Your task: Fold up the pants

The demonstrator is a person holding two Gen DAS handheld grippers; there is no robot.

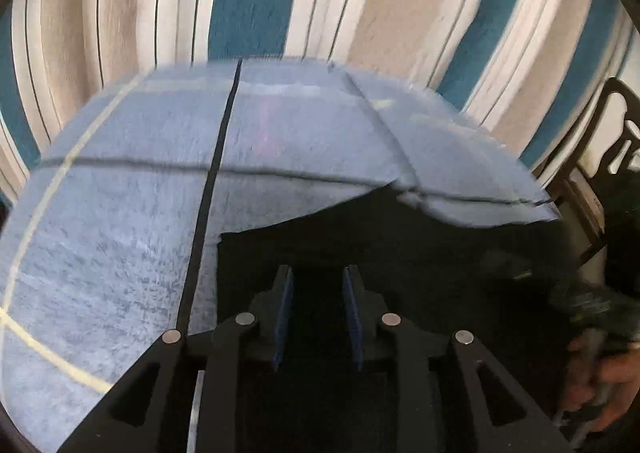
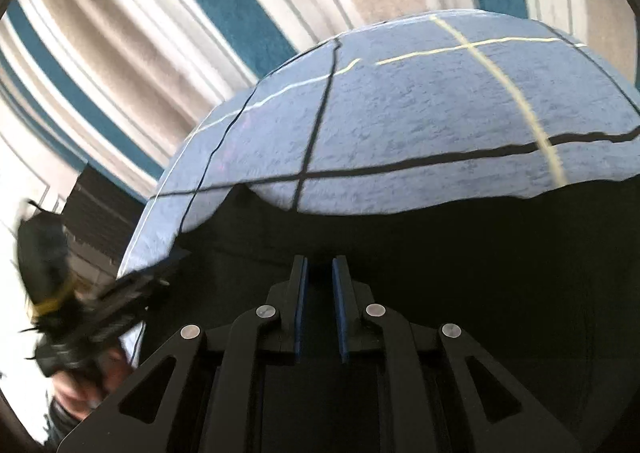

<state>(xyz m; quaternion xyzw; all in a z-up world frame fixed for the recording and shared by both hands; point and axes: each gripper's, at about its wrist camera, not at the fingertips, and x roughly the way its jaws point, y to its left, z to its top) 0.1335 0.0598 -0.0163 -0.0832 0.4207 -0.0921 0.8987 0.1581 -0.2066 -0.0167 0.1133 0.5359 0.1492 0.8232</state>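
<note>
Black hand-held gripper (image 1: pixel 318 273) — slightly open, empty

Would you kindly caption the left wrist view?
Left gripper, fingers apart, above black pants on a blue checked blanket.

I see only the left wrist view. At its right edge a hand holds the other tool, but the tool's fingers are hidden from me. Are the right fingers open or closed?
Observer: In the right wrist view, the right gripper has its fingers slightly apart, with a narrow gap, above the black pants.
Operator: What lies ahead of it?
Observer: Just beyond its fingers the pants end, and the blue checked blanket begins, with two yellow lines crossing at that view's upper right.
Operator: How does my own tool look from there?
Observer: The left gripper shows blurred at that view's left side, with its tip near the border between pants and blanket.
</note>
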